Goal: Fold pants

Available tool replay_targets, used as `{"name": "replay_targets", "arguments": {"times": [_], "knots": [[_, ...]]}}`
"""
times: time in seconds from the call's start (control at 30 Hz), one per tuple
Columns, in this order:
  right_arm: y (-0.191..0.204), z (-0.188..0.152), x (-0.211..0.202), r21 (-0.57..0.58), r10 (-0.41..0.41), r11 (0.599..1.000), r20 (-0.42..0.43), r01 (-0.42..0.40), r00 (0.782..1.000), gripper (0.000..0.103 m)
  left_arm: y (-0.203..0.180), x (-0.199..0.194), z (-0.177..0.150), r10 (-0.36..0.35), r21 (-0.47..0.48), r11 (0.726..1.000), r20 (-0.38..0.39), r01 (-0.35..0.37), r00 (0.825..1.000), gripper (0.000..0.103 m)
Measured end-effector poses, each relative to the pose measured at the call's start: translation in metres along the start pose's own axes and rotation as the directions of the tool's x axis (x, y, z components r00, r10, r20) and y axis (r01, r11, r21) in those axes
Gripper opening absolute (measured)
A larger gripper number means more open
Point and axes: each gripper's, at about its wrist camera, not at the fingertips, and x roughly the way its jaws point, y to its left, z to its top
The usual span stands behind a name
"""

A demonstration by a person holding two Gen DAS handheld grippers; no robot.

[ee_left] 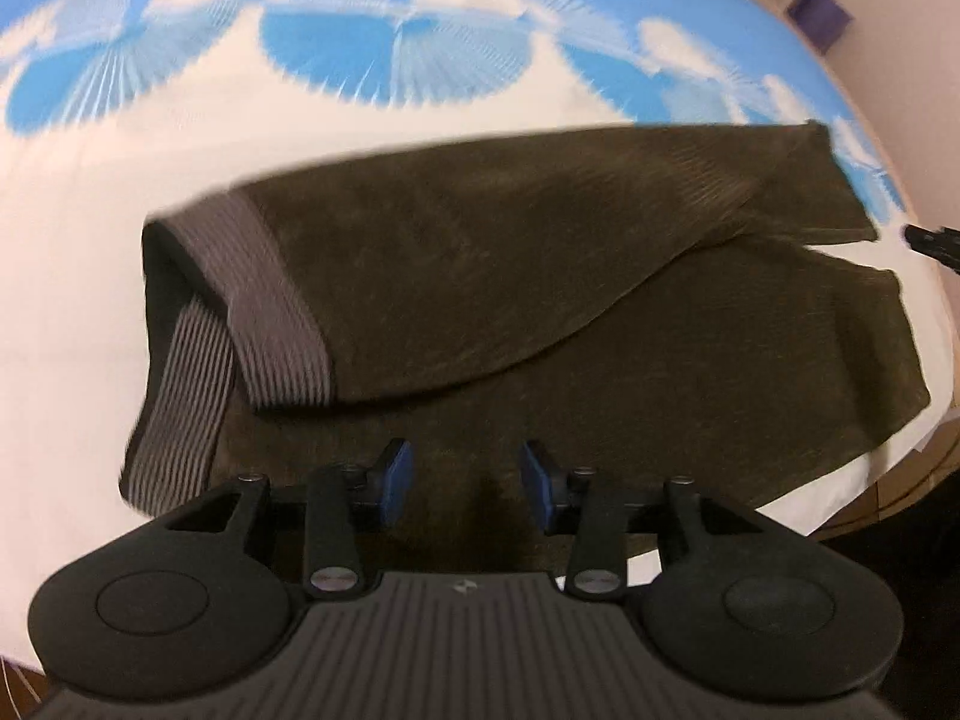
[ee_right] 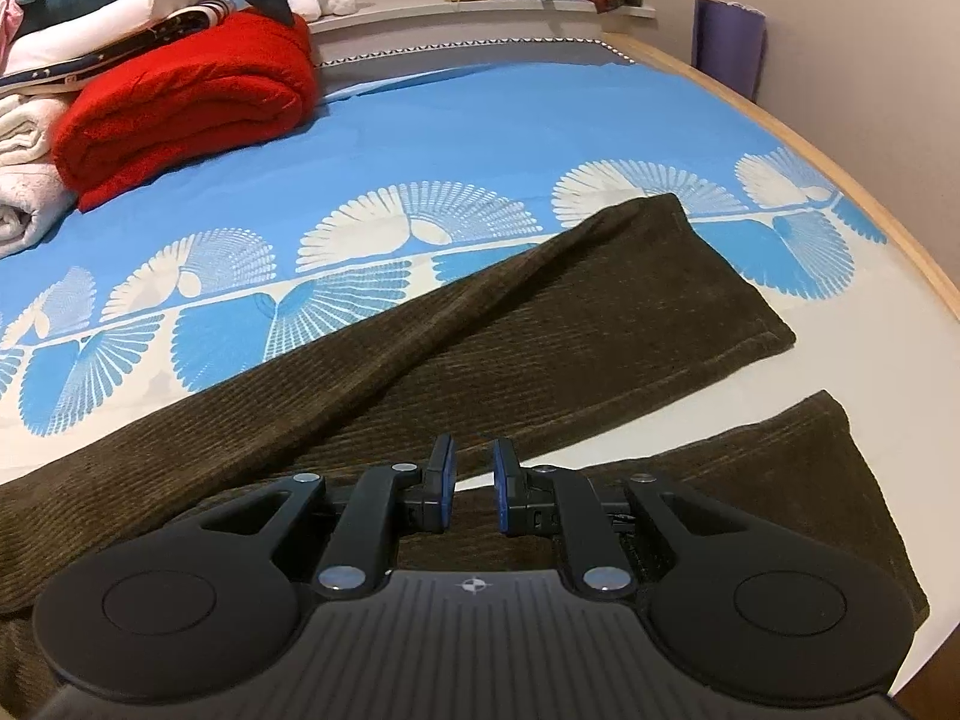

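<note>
Pants [ee_left: 480,276] are lying on the bed [ee_right: 480,120], dark brown corduroy, one leg folded over the other, the striped grey waistband [ee_left: 270,300] sitting at the left end. Left gripper [ee_left: 467,483] is hovering over the near edge of the cloth, its jaws standing apart with nothing between them. Right gripper [ee_right: 474,483] is hanging above the two legs, its jaws narrow and pinching nothing. A red blanket [ee_right: 186,102] is resting far left.

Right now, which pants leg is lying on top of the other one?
The far leg, the one reaching onto the blue fan pattern of the bedsheet. It is folded over and crosses above the near leg, which lies flat by the bed's edge.
</note>
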Motion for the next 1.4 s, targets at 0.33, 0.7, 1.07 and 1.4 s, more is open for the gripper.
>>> {"name": "replay_targets", "arguments": {"times": [0.33,0.7,1.07,1.4], "knots": [[-0.008,0.007,0.002,0.099,0.052,0.994,0.027,-0.055,0.998,0.014,0.034,0.023,0.025,-0.05,-0.323,0.945,0.004,0.049,0.999,0.078],[-0.032,0.025,0.056,0.466,0.211,0.861,0.04,-0.205,0.977,0.03,0.067,0.005,0.038,0.043,-0.583,0.812,0.096,0.021,0.994,0.058],[-0.024,0.047,0.155,0.586,0.201,0.792,0.008,-0.167,0.98,0.042,0.065,-0.027,0.065,0.15,-0.57,0.821,0.259,0.025,0.954,0.033],[-0.026,0.054,0.218,0.598,0.158,0.794,-0.028,-0.11,0.987,0.043,0.061,-0.01,0.073,0.159,-0.542,0.84,0.202,-0.025,0.966,0.037]]}}
